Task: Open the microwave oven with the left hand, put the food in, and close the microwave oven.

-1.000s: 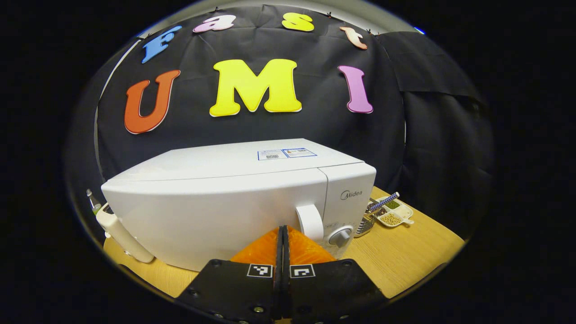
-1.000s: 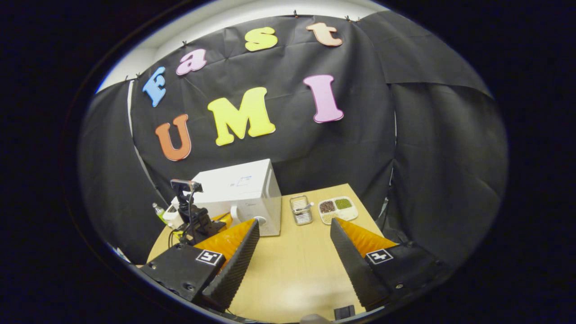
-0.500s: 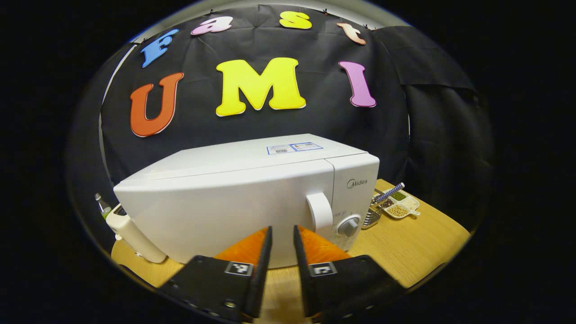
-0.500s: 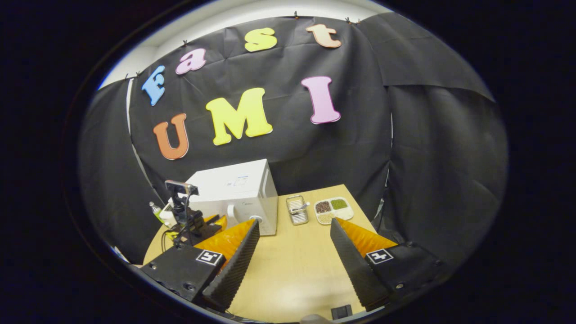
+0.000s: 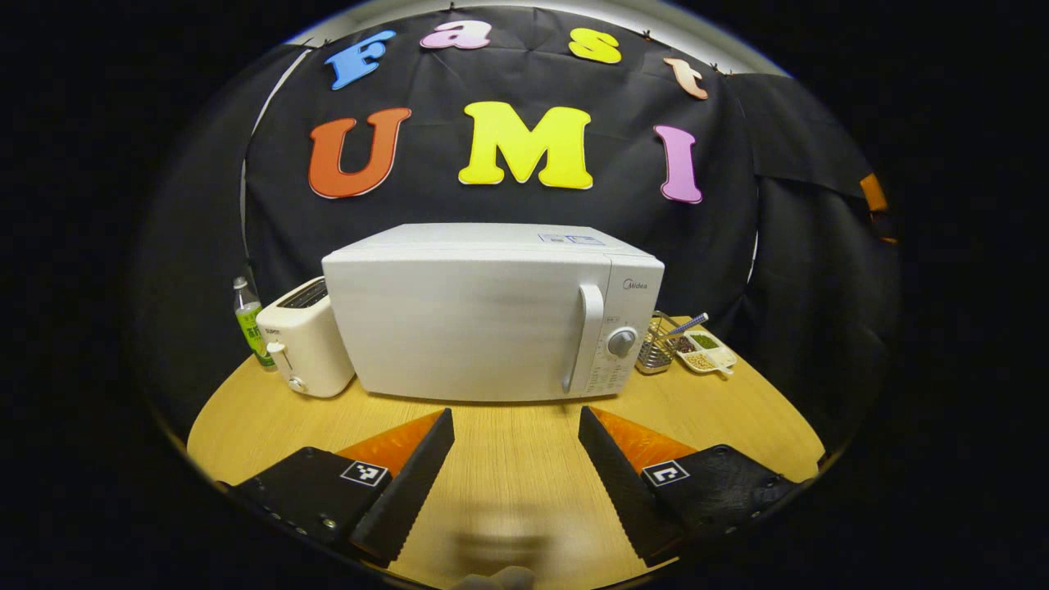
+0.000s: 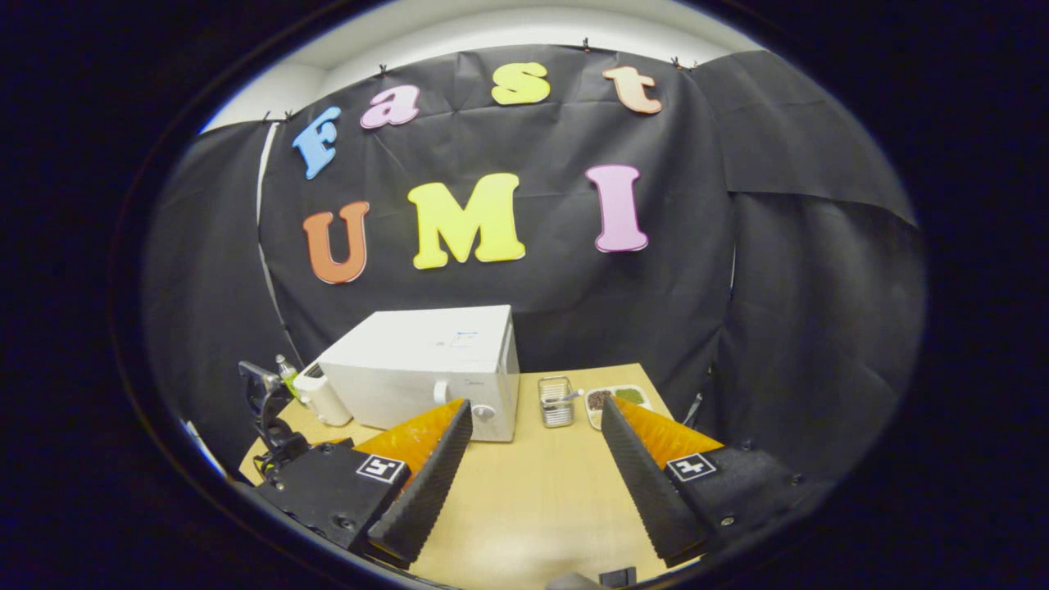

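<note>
The white microwave stands in the middle of the wooden table with its door closed; the vertical door handle is on the right side, beside a round knob. A white divided dish of beans and grains lies to the right of it. My left gripper hangs open over the table, well in front of the door and touching nothing. From farther back and to the right, my right gripper also stands open and empty, with the microwave and the dish ahead of it.
A white toaster and a green-labelled bottle stand left of the microwave. A wire cutlery basket sits between the microwave and the dish. The black camera rig of the left gripper shows at the table's left edge.
My left gripper went from shut close against the microwave door to wide open and drew back from it. The right gripper stayed open and shifted back slightly.
</note>
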`<state>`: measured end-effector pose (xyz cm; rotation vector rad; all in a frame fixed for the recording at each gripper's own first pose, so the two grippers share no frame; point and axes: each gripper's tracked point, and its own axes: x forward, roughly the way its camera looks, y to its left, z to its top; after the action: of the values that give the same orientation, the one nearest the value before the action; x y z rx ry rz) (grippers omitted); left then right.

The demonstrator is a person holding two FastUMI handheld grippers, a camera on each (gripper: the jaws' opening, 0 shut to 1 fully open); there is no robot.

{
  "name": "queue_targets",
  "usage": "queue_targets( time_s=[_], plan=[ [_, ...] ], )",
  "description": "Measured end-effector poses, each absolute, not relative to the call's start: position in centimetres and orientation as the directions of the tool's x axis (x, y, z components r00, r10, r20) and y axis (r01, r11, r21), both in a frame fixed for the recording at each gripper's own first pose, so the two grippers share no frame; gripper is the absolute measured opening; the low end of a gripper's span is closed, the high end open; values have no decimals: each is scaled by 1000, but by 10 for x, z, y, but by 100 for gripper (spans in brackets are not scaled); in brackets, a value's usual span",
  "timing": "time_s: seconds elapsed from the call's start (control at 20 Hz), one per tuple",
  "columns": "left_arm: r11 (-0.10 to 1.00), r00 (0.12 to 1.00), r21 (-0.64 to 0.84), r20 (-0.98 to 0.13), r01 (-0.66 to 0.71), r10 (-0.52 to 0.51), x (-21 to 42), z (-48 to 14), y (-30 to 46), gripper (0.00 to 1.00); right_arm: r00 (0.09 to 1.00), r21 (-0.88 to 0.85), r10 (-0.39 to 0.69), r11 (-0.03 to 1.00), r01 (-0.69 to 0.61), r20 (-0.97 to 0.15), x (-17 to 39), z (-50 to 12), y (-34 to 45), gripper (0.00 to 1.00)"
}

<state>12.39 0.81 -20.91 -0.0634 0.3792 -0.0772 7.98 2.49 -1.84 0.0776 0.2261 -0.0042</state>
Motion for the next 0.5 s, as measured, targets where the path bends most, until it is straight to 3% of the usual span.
queue_targets(
  time_s=[0.05, 0.1, 0.15, 0.2, 0.25, 0.3, 0.35, 0.4, 0.45, 0.5],
  plan=[
    [995, 930, -80, -356, 63, -87, 114, -197, 12, 96, 975, 76, 14, 997, 3, -221, 78, -17, 32, 100],
    [995, 935, -82, -343, 62, -87, 107, -184, 16, 96, 976, 73, 23, 997, -8, -217, 75, -18, 39, 92],
    [994, 942, -84, -324, 66, -90, 100, -170, 21, 96, 977, 67, 28, 998, -14, -210, 73, -16, 45, 100],
    [994, 948, -83, -305, 69, -91, 94, -153, 26, 97, 979, 65, 32, 998, -19, -201, 71, -14, 50, 100],
    [993, 954, -88, -283, 73, -95, 86, -134, 31, 97, 981, 66, 34, 998, -22, -191, 68, -12, 55, 92],
    [993, 963, -93, -252, 79, -100, 78, -114, 36, 96, 984, 70, 32, 997, -20, -177, 64, -9, 59, 92],
    [992, 972, -95, -212, 86, -104, 71, -91, 41, 96, 986, 74, 32, 997, -20, -164, 60, -6, 61, 100],
    [993, 979, -87, -180, 85, -99, 66, -72, 47, 94, 988, 72, 30, 997, -20, -148, 55, -3, 65, 92],
    [994, 985, -73, -149, 82, -92, 60, -54, 54, 94, 990, 72, 27, 997, -18, -136, 52, 1, 67, 100],
    [994, 989, -65, -118, 85, -93, 52, -36, 58, 94, 992, 73, 28, 997, -19, -122, 47, 4, 71, 100]
  ],
)
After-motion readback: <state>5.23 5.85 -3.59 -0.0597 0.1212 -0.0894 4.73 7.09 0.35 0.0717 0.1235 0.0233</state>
